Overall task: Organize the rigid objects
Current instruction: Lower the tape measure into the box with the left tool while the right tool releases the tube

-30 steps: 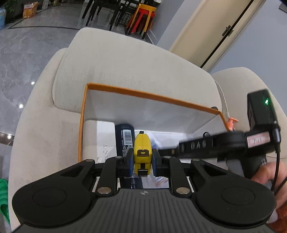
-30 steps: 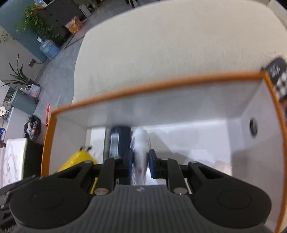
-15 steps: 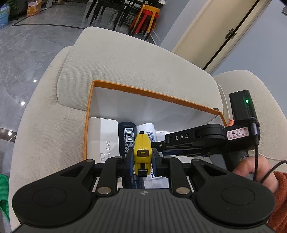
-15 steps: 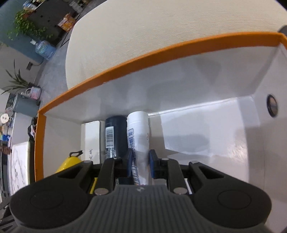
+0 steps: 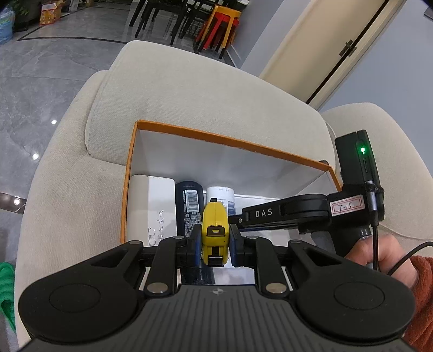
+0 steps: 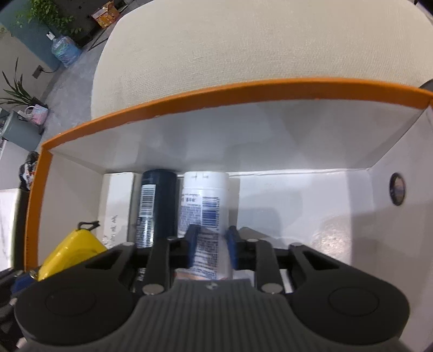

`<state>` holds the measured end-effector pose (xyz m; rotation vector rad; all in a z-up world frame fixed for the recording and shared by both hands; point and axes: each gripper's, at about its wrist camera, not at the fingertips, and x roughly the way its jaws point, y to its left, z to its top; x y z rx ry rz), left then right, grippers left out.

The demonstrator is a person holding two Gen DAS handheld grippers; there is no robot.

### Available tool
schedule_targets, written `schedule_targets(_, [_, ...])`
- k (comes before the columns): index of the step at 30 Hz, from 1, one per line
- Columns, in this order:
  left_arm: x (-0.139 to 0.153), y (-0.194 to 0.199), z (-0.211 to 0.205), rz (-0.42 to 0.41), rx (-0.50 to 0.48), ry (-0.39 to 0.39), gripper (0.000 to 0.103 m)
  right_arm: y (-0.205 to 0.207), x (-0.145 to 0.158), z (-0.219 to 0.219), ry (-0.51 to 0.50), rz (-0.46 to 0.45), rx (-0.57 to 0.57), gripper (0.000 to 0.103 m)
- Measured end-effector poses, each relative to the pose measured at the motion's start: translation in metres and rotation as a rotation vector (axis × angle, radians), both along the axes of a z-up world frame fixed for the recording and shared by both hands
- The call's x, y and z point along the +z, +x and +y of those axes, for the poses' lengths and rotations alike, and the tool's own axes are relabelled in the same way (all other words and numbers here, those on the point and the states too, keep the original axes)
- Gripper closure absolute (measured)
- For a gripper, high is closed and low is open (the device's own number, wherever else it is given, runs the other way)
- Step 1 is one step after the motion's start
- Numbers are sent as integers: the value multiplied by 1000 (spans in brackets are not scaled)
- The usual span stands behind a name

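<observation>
An orange-rimmed white box (image 5: 232, 140) (image 6: 216, 92) sits on a beige armchair. In it lie a white carton (image 5: 151, 200), a dark blue bottle (image 5: 189, 200) (image 6: 154, 200) and a white bottle (image 5: 220, 193) (image 6: 204, 200), side by side along the left. My left gripper (image 5: 215, 238) is shut on a yellow tape measure (image 5: 215, 224) (image 6: 70, 251), held above the box's near edge. My right gripper (image 6: 211, 241) reaches in from the right, jaws slightly apart around the white bottle's near end, which rests on the box floor.
The beige armchair (image 5: 189, 89) surrounds the box, with a second chair (image 5: 379, 130) to the right. The right part of the box floor (image 6: 311, 211) is bare white. Grey tiled floor and dining chairs (image 5: 176, 19) lie beyond.
My right gripper lowered the white bottle beside the dark bottle and its jaws have widened slightly. My left gripper pulled back and up a little with the tape measure.
</observation>
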<state>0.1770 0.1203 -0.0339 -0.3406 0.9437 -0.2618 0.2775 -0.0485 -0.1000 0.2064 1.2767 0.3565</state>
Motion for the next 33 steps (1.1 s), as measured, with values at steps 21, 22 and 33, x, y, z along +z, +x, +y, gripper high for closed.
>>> schedule_targets(21, [-62,55,-47,343,-136,-73,82,-50,34,-57,-36,-103,-33,80])
schedule_targets(22, [-64,58,-48,352,-142,-55,82,-53,35,-60,-32,-102,-38,80])
schedule_targets(33, [-56,58,-87,271,-251,283,73,-71,40,-77,1,-121,-52,80])
